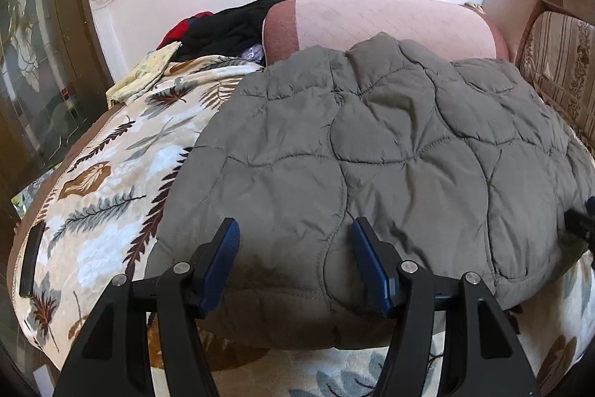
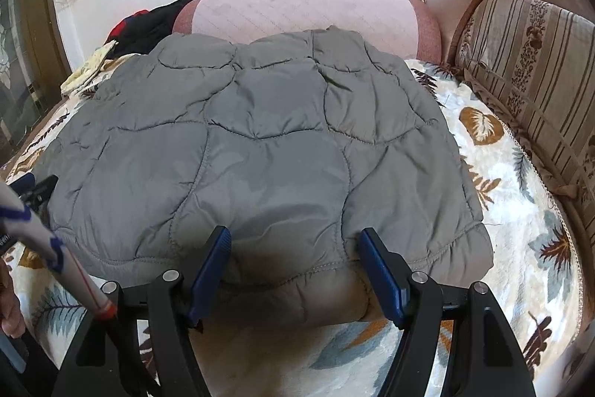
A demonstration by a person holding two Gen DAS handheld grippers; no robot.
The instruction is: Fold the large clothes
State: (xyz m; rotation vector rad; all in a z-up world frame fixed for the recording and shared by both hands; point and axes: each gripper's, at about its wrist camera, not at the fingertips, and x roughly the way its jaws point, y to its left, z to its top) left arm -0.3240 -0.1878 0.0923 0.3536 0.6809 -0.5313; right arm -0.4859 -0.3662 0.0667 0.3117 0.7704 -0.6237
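Our left gripper and right gripper both stand released, straddling the near hem of the grey quilted jacket. It stretches away from us across the leaf-print blanket, each hand equally close.

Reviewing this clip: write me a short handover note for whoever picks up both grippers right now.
Left gripper: jaws open, straddling the near hem of the grey quilted puffer jacket, nothing gripped.
Right gripper: jaws open, over the same hem further right, nothing gripped.
The jacket lies flattened on the leaf-patterned blanket; it looks already folded into a compact block.
A pile of black and red clothes sits at the far left, untouched.
Left to do: probably one more fold from the near hem, or set it aside.
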